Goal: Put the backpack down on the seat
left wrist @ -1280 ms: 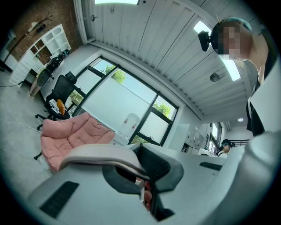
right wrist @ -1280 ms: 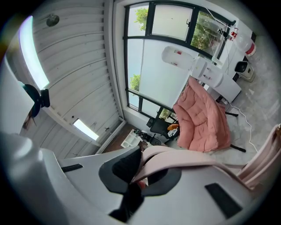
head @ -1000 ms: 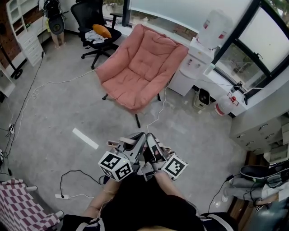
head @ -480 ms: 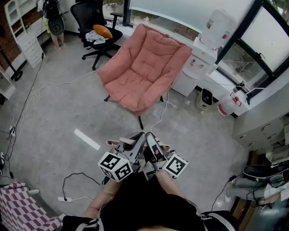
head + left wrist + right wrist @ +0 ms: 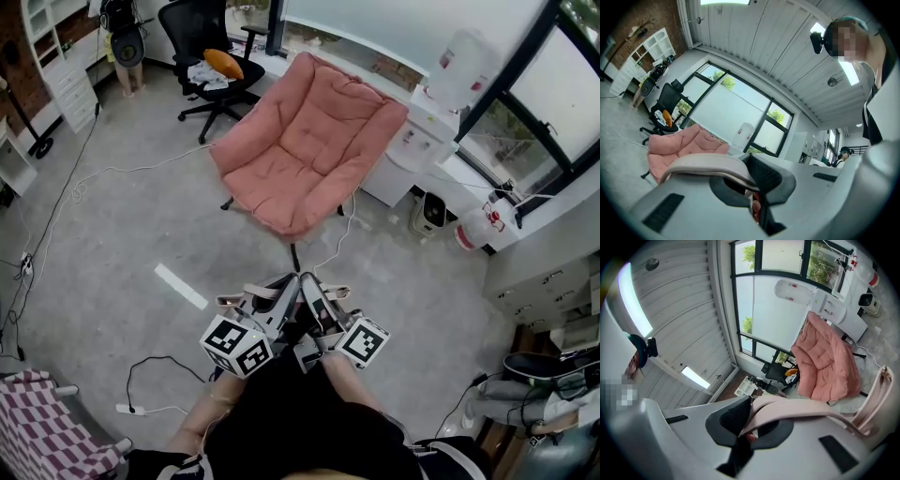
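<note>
You are holding the left gripper (image 5: 284,298) and right gripper (image 5: 312,295) side by side just in front of you. Each is pinching 1 pale strap tight, the left strap (image 5: 705,163) and the right strap (image 5: 806,409), so the backpack (image 5: 270,293) is hanging from 2 points; its body is hidden below them. The chair (image 5: 305,155) is standing well ahead with its seat (image 5: 272,183) bare, probably your target.

HEAD AND HANDS: My head camera looks steeply down past my left gripper (image 5: 286,291) and right gripper (image 5: 314,291) to the floor (image 5: 122,216) and the pink armchair (image 5: 309,150) ahead. Each gripper camera sits close behind its own fingers (image 5: 693,201), tilted up toward ceiling (image 5: 754,51) and windows (image 5: 736,105). All three catch the armchair and water dispenser (image 5: 417,141).
</note>
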`<state>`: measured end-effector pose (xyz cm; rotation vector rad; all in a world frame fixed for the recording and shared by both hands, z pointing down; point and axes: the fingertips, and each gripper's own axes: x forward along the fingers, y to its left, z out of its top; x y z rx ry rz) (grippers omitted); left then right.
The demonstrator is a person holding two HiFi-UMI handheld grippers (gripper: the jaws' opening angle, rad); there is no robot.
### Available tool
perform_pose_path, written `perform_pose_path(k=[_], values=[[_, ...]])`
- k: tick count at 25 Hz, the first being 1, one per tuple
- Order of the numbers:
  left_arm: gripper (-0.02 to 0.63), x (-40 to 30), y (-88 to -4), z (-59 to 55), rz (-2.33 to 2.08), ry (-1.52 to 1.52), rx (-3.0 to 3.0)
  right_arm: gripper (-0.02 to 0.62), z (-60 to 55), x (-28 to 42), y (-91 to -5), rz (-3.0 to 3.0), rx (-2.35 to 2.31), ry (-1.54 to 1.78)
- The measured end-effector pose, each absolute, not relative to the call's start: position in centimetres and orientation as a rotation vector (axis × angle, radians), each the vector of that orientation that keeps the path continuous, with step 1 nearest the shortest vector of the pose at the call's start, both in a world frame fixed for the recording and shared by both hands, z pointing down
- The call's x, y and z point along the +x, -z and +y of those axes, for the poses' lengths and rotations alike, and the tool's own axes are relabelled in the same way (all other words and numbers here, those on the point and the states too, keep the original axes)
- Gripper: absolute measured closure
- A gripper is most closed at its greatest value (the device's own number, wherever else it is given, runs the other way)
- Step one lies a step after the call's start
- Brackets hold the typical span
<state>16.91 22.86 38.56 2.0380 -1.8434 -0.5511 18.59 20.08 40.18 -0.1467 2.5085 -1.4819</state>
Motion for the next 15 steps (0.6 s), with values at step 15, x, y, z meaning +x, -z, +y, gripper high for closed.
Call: perform_pose_path(k=[15], values=[[0.589, 15.1, -38.9, 21.1, -1.835, 0.554, 2.008, 0.558, 18.4, 16.7, -39.9, 2.506, -0.114, 1.506]])
